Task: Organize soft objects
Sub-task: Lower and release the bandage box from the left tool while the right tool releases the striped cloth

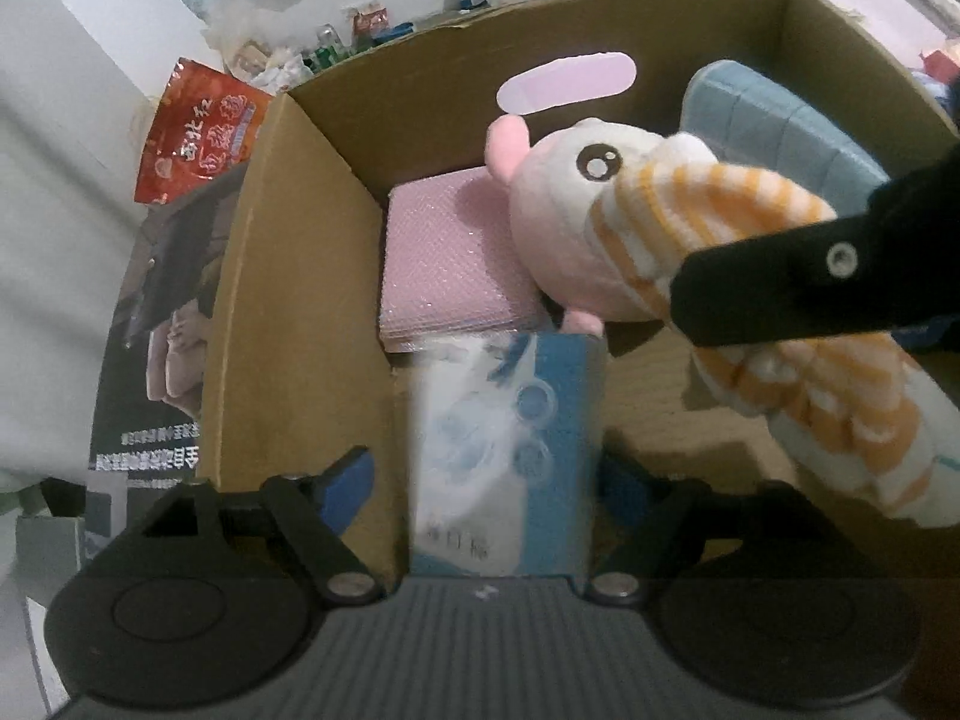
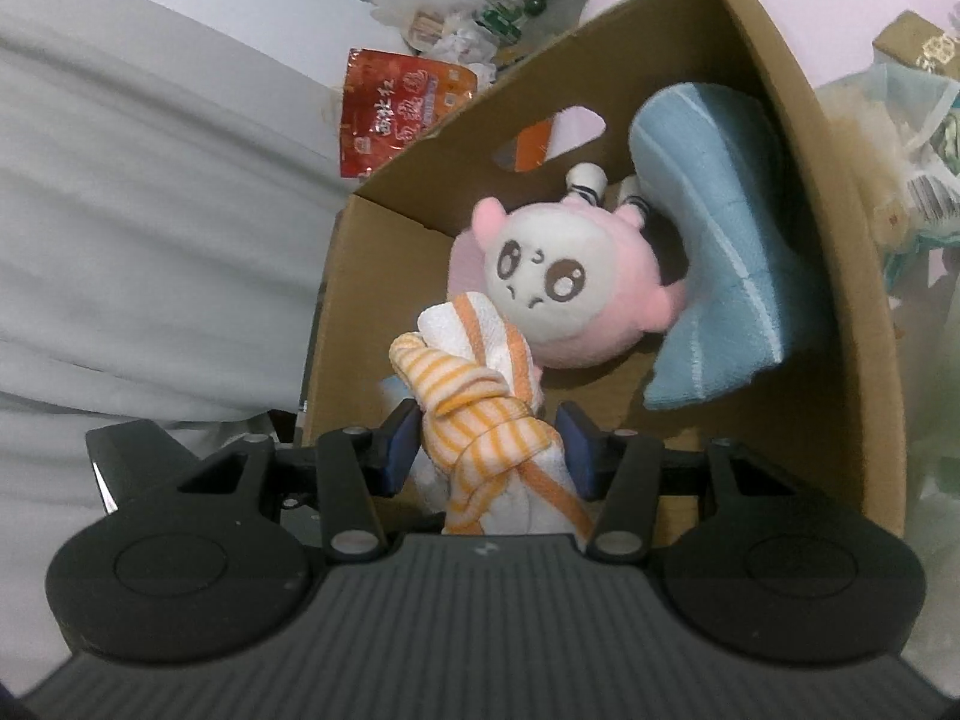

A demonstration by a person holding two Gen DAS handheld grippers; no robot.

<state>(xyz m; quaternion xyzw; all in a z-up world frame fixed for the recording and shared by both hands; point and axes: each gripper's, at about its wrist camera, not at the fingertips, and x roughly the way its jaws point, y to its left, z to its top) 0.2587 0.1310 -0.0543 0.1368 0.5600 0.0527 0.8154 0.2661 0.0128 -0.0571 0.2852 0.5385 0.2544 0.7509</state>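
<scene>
The right gripper (image 2: 489, 450) squeezes the striped towel (image 2: 480, 420) low in the middle of its view; its 2 pads press both sides. The left gripper (image 1: 483, 480) is spread wide around the blue pack (image 1: 504, 456), not pinching it. The cardboard box (image 1: 288, 300) already has the pink plush (image 1: 564, 222), the blue cushion (image 2: 708, 228) and the pink pad (image 1: 444, 264). I think the towel should go down in the bare spot beside the plush; let go only when it sits low.
</scene>
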